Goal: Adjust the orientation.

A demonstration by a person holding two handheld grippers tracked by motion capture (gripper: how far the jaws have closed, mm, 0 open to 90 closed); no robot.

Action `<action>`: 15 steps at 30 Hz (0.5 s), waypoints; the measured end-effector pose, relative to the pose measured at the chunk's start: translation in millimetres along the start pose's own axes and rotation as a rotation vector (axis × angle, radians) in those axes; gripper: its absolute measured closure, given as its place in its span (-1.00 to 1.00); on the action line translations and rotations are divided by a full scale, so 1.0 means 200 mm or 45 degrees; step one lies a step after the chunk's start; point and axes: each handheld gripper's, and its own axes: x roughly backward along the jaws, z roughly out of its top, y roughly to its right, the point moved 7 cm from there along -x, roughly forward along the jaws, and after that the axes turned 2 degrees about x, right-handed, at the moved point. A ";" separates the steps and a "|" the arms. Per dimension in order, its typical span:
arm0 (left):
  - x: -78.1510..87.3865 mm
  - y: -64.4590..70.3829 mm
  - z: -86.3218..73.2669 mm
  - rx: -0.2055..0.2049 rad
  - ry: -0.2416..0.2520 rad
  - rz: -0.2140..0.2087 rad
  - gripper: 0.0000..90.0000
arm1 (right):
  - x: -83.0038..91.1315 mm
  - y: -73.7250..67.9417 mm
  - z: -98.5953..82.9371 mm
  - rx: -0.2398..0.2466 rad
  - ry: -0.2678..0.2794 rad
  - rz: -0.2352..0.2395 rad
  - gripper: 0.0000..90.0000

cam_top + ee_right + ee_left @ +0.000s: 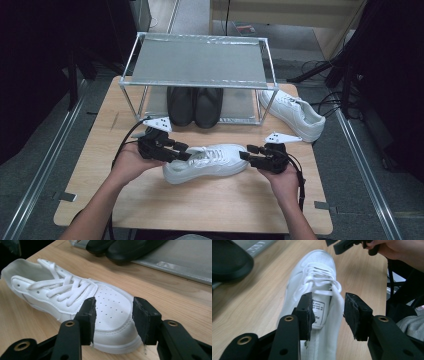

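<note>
A white laced sneaker (205, 162) lies on the wooden table (200, 210), toe pointing right. My left gripper (175, 151) is at its heel. In the left gripper view it is open (328, 315): one jaw sits inside the shoe mouth over the tongue label, the other outside, with the collar wall (337, 307) between them. My right gripper (248, 156) is at the toe. In the right gripper view it stands open (113, 317), its jaws on either side of the perforated toe cap (112, 307).
A second white sneaker (292, 114) lies at the table's right edge. Two black shoes (195, 106) stand on the lower level of a metal rack (200, 62) at the back. The rack's legs stand just behind the grippers.
</note>
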 end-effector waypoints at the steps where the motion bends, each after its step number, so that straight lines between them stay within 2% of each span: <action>1: 0.01 -0.01 0.00 0.011 0.009 -0.012 0.31 | 0.00 -0.01 0.00 -0.005 -0.002 0.006 0.30; 3: 0.03 -0.04 0.00 0.038 0.026 -0.002 0.32 | 0.00 -0.02 -0.01 -0.005 -0.005 0.018 0.38; 7: 0.05 -0.11 -0.01 0.055 0.047 0.040 0.53 | 0.01 -0.05 -0.02 -0.004 -0.017 0.032 0.53; 10: 0.04 -0.14 -0.03 0.088 0.025 0.038 0.72 | 0.01 -0.07 -0.03 -0.011 -0.026 0.053 0.73; 15: 0.02 -0.21 -0.06 0.109 -0.016 0.051 0.91 | 0.00 -0.11 -0.04 -0.004 -0.052 0.063 1.00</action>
